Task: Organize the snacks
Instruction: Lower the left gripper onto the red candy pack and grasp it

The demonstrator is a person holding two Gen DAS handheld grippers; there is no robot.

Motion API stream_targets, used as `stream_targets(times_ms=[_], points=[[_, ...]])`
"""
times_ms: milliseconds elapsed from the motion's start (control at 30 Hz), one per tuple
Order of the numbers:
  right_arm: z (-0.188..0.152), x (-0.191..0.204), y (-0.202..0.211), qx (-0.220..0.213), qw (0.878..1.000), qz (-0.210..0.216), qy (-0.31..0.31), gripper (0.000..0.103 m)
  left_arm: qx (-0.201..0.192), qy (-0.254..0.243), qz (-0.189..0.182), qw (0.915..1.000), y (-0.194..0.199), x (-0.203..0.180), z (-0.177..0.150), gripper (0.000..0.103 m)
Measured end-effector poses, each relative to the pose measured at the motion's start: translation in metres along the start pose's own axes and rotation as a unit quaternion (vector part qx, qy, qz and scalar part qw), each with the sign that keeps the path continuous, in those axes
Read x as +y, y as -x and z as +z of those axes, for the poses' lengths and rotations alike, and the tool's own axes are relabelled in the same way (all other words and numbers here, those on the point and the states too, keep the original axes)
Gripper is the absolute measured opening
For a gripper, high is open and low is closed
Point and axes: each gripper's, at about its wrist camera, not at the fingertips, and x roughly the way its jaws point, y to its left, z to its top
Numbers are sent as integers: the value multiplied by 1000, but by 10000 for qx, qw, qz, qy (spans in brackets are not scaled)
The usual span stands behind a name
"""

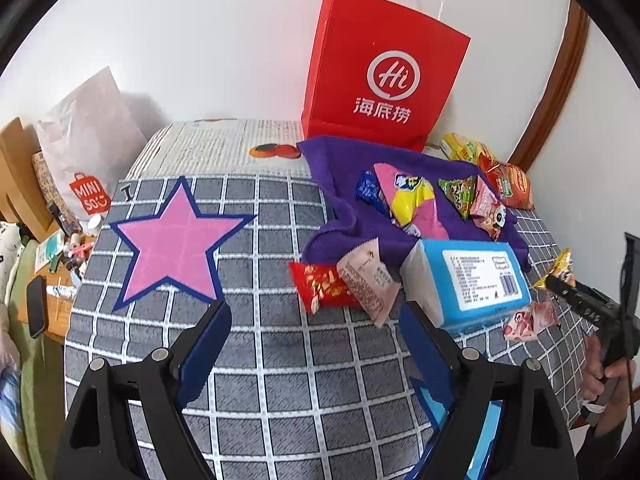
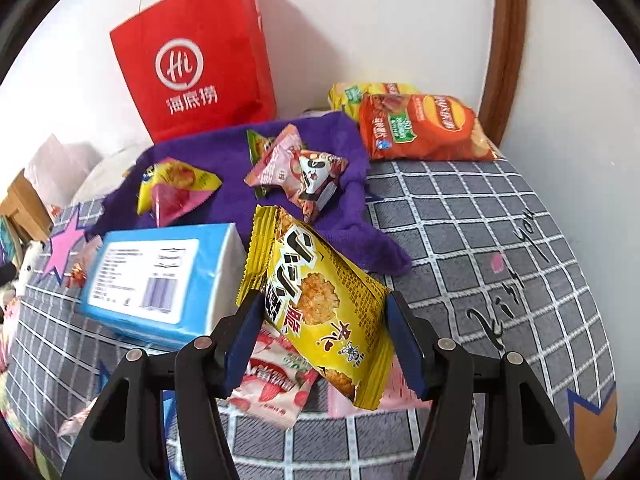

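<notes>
Your right hand-held gripper pinches the yellow rice-cracker packet above the checked blanket, so carry it level toward the snacks on the purple towel, with your left hand-held gripper spread wide and empty.

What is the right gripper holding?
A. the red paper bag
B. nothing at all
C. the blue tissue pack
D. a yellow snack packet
D: the right gripper has its fingers closed on the sides of the yellow snack packet, held above the checked cloth; the blue tissue pack and the red paper bag sit apart from it.
</notes>
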Motion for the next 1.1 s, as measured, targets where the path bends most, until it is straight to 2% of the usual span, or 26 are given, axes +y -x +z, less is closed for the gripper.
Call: stream_targets(times_ms=[200, 333, 467, 633, 733, 867, 1100], points=[[-19, -2, 13, -86, 9999, 18, -74, 62, 149, 97, -2, 9998, -10, 7, -14, 84], [-38, -6, 6, -107, 9999, -31, -43, 62, 278, 111, -5, 9996, -23, 8, -25, 84], [-55, -12, -4, -104, 9996, 116, -218, 62, 367, 47, -5, 9993, -36, 3, -30, 84], [-70, 2, -8, -337, 9993, -99, 148, 62, 356, 68, 52, 9993, -50, -1, -26, 84], [-79, 10, -11, -481, 9984, -45, 297, 62, 335, 167, 52, 9993, -58, 0, -21, 82], [-80, 4, -9, -560, 9982, 170, 136, 62, 272, 187, 46, 9994, -69, 1, -12, 81], [-79, -4, -18, -357, 9988, 308, -144, 64, 258, 111, 362, 9990, -88, 0, 3, 80]])
